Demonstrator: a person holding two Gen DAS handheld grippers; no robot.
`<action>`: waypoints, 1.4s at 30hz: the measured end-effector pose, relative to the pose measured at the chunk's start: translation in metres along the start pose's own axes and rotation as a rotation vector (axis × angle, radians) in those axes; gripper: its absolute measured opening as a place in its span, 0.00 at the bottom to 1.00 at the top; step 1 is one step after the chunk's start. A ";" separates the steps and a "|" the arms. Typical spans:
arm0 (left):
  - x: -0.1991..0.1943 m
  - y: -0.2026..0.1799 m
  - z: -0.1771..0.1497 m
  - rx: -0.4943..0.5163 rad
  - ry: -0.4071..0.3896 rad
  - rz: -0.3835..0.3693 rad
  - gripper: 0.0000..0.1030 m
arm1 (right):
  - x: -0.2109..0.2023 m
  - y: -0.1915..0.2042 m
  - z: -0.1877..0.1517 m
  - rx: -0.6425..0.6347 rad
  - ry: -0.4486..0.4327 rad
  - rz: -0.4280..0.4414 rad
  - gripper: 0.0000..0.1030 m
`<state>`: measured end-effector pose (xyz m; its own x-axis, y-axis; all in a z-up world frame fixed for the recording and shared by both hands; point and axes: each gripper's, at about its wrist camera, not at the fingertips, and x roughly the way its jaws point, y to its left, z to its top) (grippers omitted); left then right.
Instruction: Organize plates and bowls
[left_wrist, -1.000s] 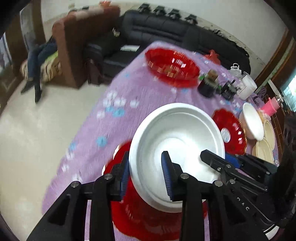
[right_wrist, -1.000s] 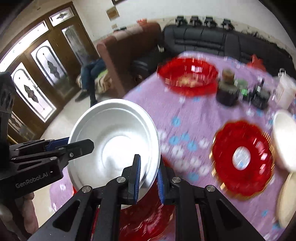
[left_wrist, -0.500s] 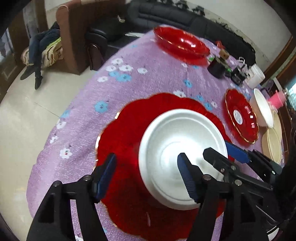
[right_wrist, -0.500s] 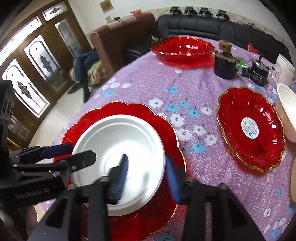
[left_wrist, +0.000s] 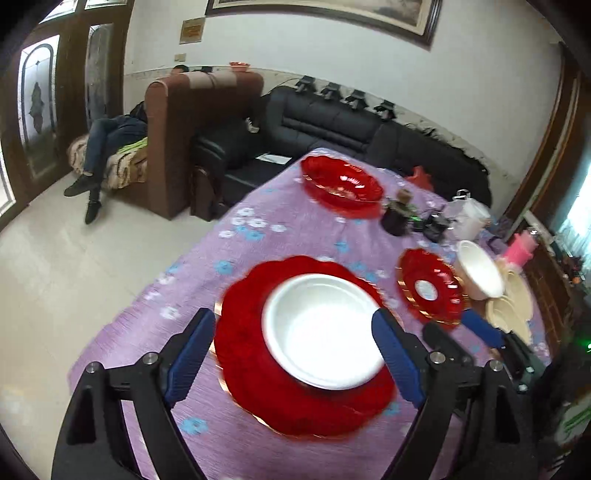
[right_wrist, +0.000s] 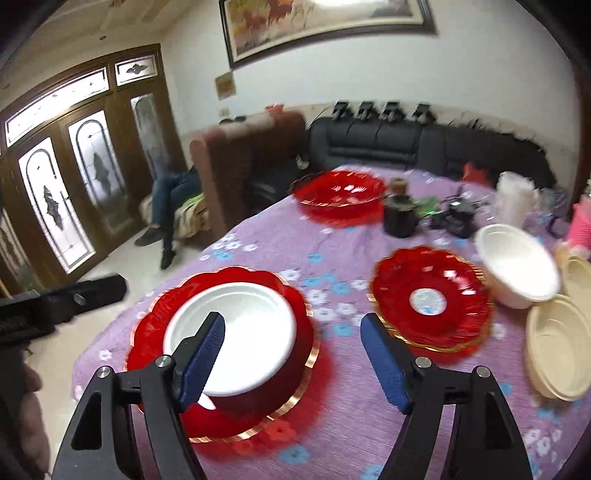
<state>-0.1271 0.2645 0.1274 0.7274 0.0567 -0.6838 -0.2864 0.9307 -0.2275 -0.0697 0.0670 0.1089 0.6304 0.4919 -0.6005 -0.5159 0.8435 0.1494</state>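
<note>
Both my left claw and right claw are opening, nothing gripped. The white bowl rests in the large red plate near the desk's near edge. I should withdraw without nudging its rim.

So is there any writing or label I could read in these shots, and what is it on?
None can be read.
Wall plaque: has marks, too blurred to read.
Round sticker in the small red plate: print too small and blurred.
Green-and-white label at the right edge: blurred, cut off.
White bowl and big red plate: no text.
</note>
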 end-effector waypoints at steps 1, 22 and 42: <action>0.000 -0.004 -0.002 -0.003 0.008 -0.024 0.83 | -0.003 -0.003 -0.003 -0.003 0.002 -0.009 0.78; 0.026 -0.087 -0.001 0.110 0.114 -0.155 0.83 | 0.018 -0.164 -0.033 0.509 0.166 -0.132 0.71; 0.251 -0.155 0.072 0.082 0.438 -0.101 0.38 | 0.066 -0.197 -0.028 0.551 0.103 -0.166 0.58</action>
<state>0.1448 0.1607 0.0404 0.4113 -0.1773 -0.8941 -0.1647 0.9503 -0.2642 0.0573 -0.0723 0.0178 0.6035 0.3429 -0.7199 -0.0199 0.9090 0.4163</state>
